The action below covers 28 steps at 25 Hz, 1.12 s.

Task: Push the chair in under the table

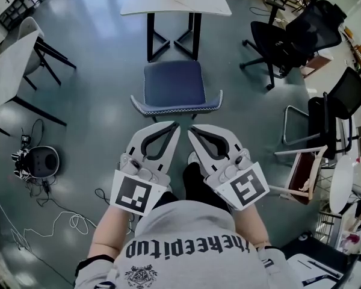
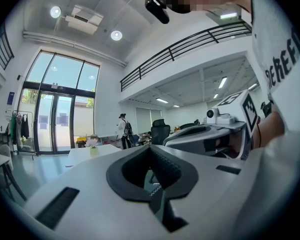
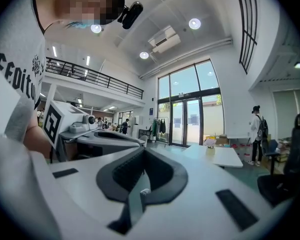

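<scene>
Your left claw [image 1: 175, 126] and right claw [image 1: 191, 130] are both clenched tight, and neither holds anything. Each gripper view shows its jaws meeting on empty air. You hold them side by side and level, tips close together, aimed at the chair [image 1: 173, 92].

The chair stands on the floor [image 1: 96, 101] straight ahead of you. Its backrest [image 1: 175, 109] is nearest you and its blue seat [image 1: 172, 80] points toward the counter [image 1: 175, 2]. In the head view the whole seat shows and none of it lies beneath the white top. The seat's front edge sits just beside the counter's black legs [image 1: 171, 38].

By that, the push itself has not begun: the chair is lined up but fully out. A thin strip of floor shows between your claw tips and the backrest, so you look just short of contact. The steep angle makes that hard to settle.

What is left is nearly everything. Bring both tips onto the backrest, one on each side of its middle, then drive straight forward until the seat slides under the top. Push evenly, or the chair will likely swing to one side. Watch the legs too, since they stand in the seat's path and may stop it early.
</scene>
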Motion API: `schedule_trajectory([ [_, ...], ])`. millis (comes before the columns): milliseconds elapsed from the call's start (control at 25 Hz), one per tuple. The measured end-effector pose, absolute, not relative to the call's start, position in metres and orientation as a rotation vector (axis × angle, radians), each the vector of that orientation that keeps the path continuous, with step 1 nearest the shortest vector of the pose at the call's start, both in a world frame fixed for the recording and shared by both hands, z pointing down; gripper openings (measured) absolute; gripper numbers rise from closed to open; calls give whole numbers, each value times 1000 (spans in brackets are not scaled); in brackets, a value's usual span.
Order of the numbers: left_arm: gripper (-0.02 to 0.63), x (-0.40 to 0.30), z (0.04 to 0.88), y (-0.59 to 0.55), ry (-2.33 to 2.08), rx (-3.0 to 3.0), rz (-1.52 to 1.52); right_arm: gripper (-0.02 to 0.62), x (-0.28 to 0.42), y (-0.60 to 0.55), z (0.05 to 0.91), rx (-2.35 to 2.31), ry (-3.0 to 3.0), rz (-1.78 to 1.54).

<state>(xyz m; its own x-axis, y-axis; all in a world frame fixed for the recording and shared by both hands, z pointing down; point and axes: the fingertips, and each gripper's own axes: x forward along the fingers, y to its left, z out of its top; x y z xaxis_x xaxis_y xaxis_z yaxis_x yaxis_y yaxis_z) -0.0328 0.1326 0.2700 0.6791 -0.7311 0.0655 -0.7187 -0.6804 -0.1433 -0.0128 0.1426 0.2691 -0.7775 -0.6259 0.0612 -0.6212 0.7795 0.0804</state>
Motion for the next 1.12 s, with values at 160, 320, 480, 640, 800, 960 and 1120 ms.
schedule_trajectory([
  [160, 15, -25, 280, 112, 1228, -2786, -215, 9, -4, 122, 278, 987, -2868, -58],
  [320, 15, -22, 290, 95, 1264, -2791, -236, 9, 1, 104, 290, 949, -2853, -33],
  [480, 15, -22, 302, 78, 1309, -2785, -270, 9, 5, 88, 302, 912, -2836, -12],
  [640, 15, -22, 316, 66, 1318, -2734, -338, 9, 7, 74, 315, 879, -2817, -9],
  [800, 15, -21, 330, 56, 1313, -2692, -406, 11, 10, 62, 328, 847, -2790, -22],
  [960, 15, -17, 351, 49, 1291, -2650, -493, 11, 15, 52, 344, 815, -2760, -34],
  [1120, 17, -15, 371, 45, 1241, -2625, -609, 11, 16, 47, 363, 769, -2719, -49],
])
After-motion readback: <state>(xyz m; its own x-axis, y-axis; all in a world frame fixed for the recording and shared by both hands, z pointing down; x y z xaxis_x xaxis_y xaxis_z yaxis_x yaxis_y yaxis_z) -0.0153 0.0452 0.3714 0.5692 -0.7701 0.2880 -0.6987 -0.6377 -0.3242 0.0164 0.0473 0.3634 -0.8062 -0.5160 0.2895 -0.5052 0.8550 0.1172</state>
